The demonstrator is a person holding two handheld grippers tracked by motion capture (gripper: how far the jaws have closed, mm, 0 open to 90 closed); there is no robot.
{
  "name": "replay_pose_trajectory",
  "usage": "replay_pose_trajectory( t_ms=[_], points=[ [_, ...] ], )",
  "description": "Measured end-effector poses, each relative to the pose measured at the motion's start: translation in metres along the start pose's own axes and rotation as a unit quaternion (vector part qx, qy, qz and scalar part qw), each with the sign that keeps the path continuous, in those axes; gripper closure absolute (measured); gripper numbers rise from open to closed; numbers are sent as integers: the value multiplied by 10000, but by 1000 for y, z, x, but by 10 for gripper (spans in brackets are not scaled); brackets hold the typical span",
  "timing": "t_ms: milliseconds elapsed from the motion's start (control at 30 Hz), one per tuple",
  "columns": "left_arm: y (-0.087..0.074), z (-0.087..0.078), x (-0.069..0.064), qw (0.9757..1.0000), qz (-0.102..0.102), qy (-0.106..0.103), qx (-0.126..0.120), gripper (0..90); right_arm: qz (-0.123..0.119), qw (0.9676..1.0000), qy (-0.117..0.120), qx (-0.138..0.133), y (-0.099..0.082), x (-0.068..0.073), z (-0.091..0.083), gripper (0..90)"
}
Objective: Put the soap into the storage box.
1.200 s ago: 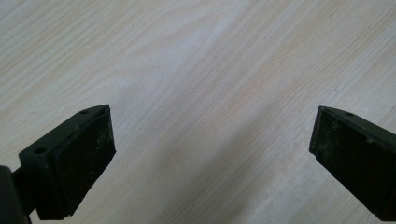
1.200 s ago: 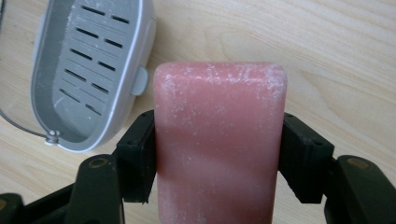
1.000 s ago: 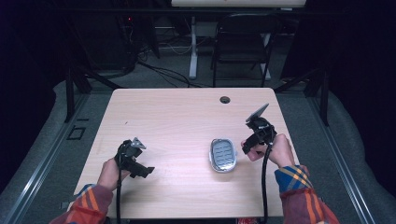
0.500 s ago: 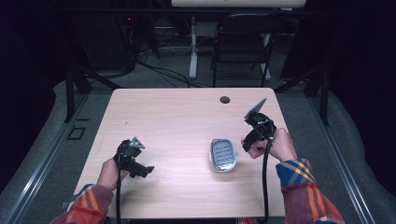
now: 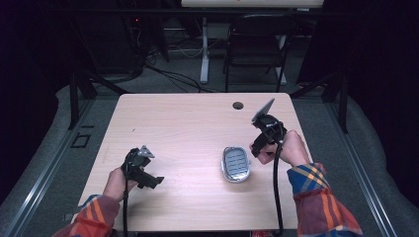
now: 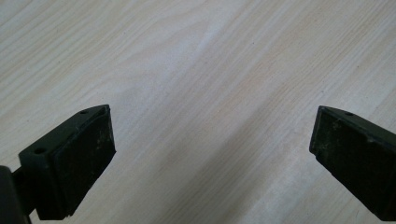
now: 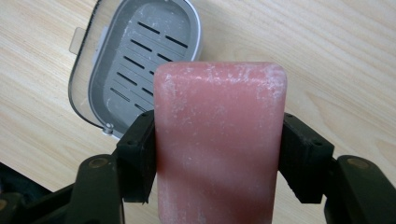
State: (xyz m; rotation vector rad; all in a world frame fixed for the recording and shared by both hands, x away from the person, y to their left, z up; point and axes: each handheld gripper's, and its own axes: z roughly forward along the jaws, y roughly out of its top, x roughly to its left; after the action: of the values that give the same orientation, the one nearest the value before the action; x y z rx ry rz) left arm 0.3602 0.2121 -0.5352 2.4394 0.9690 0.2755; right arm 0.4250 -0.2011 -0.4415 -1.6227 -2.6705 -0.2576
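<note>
A pink bar of soap (image 7: 219,135) is clamped between the jaws of my right gripper (image 7: 217,154), which is shut on it and held above the table. Beyond it lies an open grey soap box (image 7: 144,56) with a slotted tray and a clear lid to one side. In the high view the soap box (image 5: 235,164) lies right of the table's centre, and the right gripper (image 5: 259,145) hovers just to its right. My left gripper (image 5: 148,180) is at the front left, open over bare wood, its jaws (image 6: 210,154) wide apart with nothing between them.
The light wooden table (image 5: 188,123) has a round cable hole (image 5: 238,105) near its far edge. A dark chair (image 5: 257,49) and a white desk leg (image 5: 203,49) stand on the floor beyond the table.
The right gripper has lifted slightly and moved a little away from the soap box toward the far right. The left gripper has stayed put.
</note>
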Motion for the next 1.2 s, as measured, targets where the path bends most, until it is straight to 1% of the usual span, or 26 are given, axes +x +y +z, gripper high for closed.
replay_pose_trajectory(
  t_ms=[33, 100, 133, 200, 267, 333, 367, 400, 433, 467, 500, 533, 633, 667, 700, 733, 767, 833, 867, 900, 967, 1000, 1033, 1067, 1133, 1200],
  points=[
    [0, 0, 0, 10000, 5, -5, 5, 1, -3, 10000, -4, 1, 1, 2, 0, 366],
    [0, 0, 0, 10000, 9, -5, -3, 1, -95, 9999, 11, 70, 3, 4, 0, 366],
    [0, 0, 0, 10000, 9, -3, -4, 1, -75, 10000, 5, 49, 4, 6, 1, 366],
    [0, 0, 0, 10000, 14, 1, 2, 1, -115, 9999, -24, 80, 6, 9, 2, 366],
    [0, 0, 0, 10000, 9, 10, -4, 1, -208, 9997, -17, 143, 8, 11, 1, 366],
    [0, 0, 0, 10000, 21, 19, 6, 1, -243, 9995, -19, 176, 10, 13, 2, 366],
    [0, 0, 0, 10000, 19, 19, 5, 1, -249, 9996, -23, 152, 11, 15, 3, 366],
    [0, 0, 0, 10000, 24, 18, -2, 1, -283, 9994, -14, 221, 12, 16, 3, 366],
    [0, 0, 0, 10000, 17, 16, -10, 1, -295, 9994, -14, 190, 12, 17, 4, 366],
    [0, 0, 0, 10000, -24, 9, -44, 1, -325, 9991, -21, 265, 14, 19, 5, 366],
    [0, 1, 0, 10000, -49, -34, -59, 1, -309, 9992, 20, 249, 15, 20, 6, 366],
    [0, 2, 1, 10000, -74, -52, -23, 1, -337, 9991, -5, 242, 16, 22, 7, 366],
    [0, 3, 1, 9999, -65, -100, -18, 1, -412, 9986, -35, 335, 19, 28, 8, 367],
    [0, 3, 0, 10000, -64, -68, -34, 1, -437, 9983, -56, 369, 20, 29, 9, 367],
    [1, 3, -1, 10000, -39, -41, -24, 1, -444, 9983, -51, 380, 21, 31, 10, 367],
    [1, 3, -1, 10000, -35, -41, -28, 1, -381, 9987, -38, 327, 22, 33, 13, 367],
    [1, 2, -1, 10000, -29, -39, -37, 1, -459, 9982, -27, 396, 24, 33, 13, 367],
    [0, 2, 0, 10000, -51, -57, -64, 1, -464, 9980, 12, 435, 26, 35, 17, 367],
    [0, 2, 0, 10000, -58, -45, -51, 1, -416, 9983, 27, 410, 27, 36, 19, 367],
    [0, 2, 1, 9999, -67, -92, -35, 1, -442, 9977, -15, 508, 29, 37, 19, 367],
    [0, 3, 2, 9999, -75, -102, -38, 1, -412, 9977, -77, 528, 31, 38, 22, 367],
    [0, 2, 2, 9999, -72, -114, -48, 1, -344, 9979, -76, 536, 31, 39, 24, 367],
    [0, 3, 2, 9999, -62, -115, -46, 1, -358, 9977, -96, 559, 32, 39, 26, 366],
    [0, 3, 2, 9999, -55, -119, -47, 1, -313, 9981, -92, 525, 32, 41, 28, 366],
    [0, 3, 3, 9999, -67, -105, -55, 1, -448, 9968, -128, 644, 34, 43, 33, 367],
    [0, 3, 3, 9998, -111, -148, -78, 1, -375, 9970, -70, 677, 35, 45, 38, 366]
  ],
)
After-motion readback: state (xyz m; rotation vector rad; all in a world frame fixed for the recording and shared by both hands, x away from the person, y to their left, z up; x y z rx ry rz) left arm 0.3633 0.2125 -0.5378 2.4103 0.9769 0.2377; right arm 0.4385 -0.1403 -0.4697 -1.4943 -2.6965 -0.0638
